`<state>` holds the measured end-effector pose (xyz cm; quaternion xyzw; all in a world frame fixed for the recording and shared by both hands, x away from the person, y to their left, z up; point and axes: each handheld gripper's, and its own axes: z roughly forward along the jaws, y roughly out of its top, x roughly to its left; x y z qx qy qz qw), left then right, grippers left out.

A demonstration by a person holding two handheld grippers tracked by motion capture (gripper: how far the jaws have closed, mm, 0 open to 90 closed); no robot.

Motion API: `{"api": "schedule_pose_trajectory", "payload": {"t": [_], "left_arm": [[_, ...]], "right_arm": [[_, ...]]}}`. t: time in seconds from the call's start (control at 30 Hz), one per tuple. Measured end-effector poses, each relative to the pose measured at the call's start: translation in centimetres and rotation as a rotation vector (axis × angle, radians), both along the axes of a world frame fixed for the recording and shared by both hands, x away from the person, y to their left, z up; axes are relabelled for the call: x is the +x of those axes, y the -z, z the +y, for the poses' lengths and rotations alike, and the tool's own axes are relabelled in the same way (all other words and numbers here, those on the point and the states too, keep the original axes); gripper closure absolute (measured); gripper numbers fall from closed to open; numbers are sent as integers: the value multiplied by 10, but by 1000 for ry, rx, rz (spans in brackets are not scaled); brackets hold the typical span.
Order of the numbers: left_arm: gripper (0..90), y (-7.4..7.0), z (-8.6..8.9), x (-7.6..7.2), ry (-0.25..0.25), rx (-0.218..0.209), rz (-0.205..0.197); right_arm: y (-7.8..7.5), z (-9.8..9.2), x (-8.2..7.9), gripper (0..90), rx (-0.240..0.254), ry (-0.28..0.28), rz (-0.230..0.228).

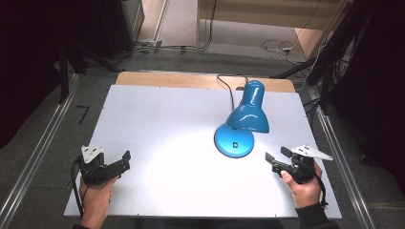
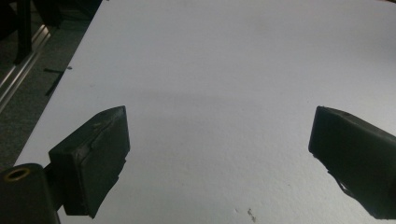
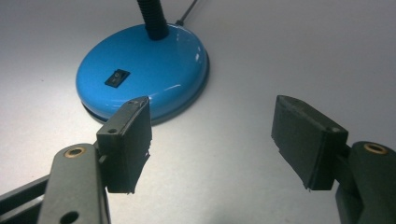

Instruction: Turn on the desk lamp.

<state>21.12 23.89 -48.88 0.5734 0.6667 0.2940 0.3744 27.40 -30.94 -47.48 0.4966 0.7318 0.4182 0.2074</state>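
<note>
A blue desk lamp (image 1: 247,114) stands right of centre on the white table (image 1: 157,119), its shade bent over its round base (image 1: 234,141). It is lit and throws a bright patch on the board. The base (image 3: 142,70) carries a small black switch (image 3: 116,77) and a black flexible neck (image 3: 152,18). My right gripper (image 1: 277,156) is held open near the front right, a short way right of the base; its gripper view (image 3: 212,135) shows nothing between the jaws. My left gripper (image 1: 125,160) is open at the front left, over bare board (image 2: 219,140).
The lamp's black cable (image 1: 229,88) runs back over the table's wooden far edge (image 1: 191,78). Metal rails (image 1: 38,152) flank the table on both sides. Cables and dark stands (image 1: 329,52) lie on the floor behind.
</note>
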Motion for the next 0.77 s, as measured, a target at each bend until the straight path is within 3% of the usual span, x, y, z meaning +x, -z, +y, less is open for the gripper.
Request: {"api": "schedule_pose_trajectory", "payload": {"t": [0.2,0.4,0.6,0.77], "left_arm": [[62,0,-1,0,5,0,2],[62,0,-1,0,2,0,1],[61,0,0,0,0,1,3],[62,0,-1,1,2,2,6]], "right_arm": [[1,-28,-4,253,2,72,14],[6,-46,-7,219,-27,131,36],[14,-56,-8,213,-61,170,62],[25,-53,-1,187,-117,167,91]]}}
